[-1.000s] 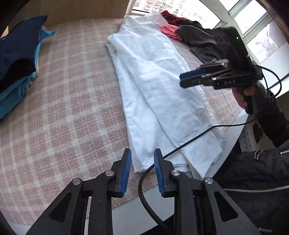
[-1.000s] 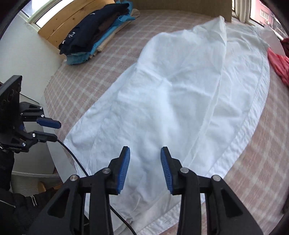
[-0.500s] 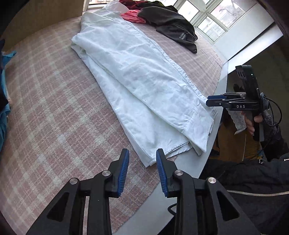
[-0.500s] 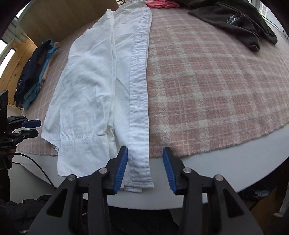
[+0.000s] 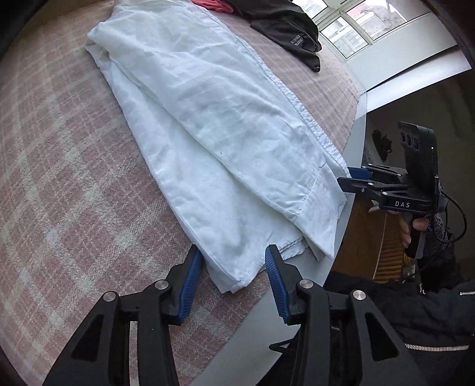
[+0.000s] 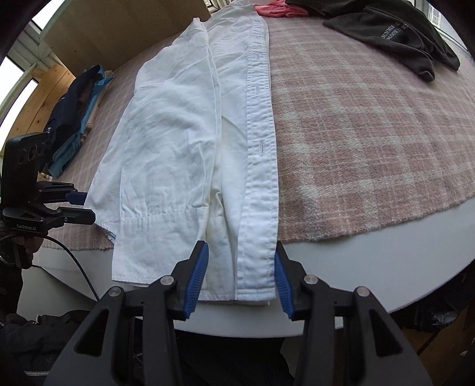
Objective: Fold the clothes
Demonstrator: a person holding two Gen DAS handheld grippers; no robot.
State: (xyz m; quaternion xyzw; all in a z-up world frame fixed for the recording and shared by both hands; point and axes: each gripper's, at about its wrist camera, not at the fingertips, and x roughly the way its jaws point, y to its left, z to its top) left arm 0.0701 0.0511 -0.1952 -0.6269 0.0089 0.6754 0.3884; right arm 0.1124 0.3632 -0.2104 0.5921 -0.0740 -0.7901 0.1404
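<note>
A white button shirt [image 5: 213, 124] [image 6: 190, 142] lies folded lengthwise on the pink plaid blanket [image 5: 59, 166], its hem hanging over the table's near edge. My left gripper [image 5: 234, 282] is open, its blue pads either side of the hem's left corner. My right gripper [image 6: 240, 279] is open too, its pads straddling the hem at the button placket. Each gripper shows in the other view: the right gripper [image 5: 356, 178] at the shirt's right corner, the left gripper [image 6: 86, 205] at its left corner.
A dark sweatshirt [image 6: 397, 32] and a pink garment [image 6: 279, 9] lie at the far right of the blanket. A stack of folded blue and navy clothes [image 6: 74, 110] sits far left. The white table rim [image 6: 386, 246] runs along the near side. A person's dark jacket [image 5: 415, 326] is close below.
Both grippers have come down and in toward the shirt's near hem. The left one now brackets the left corner, the right one the placket end. Both stay open.
</note>
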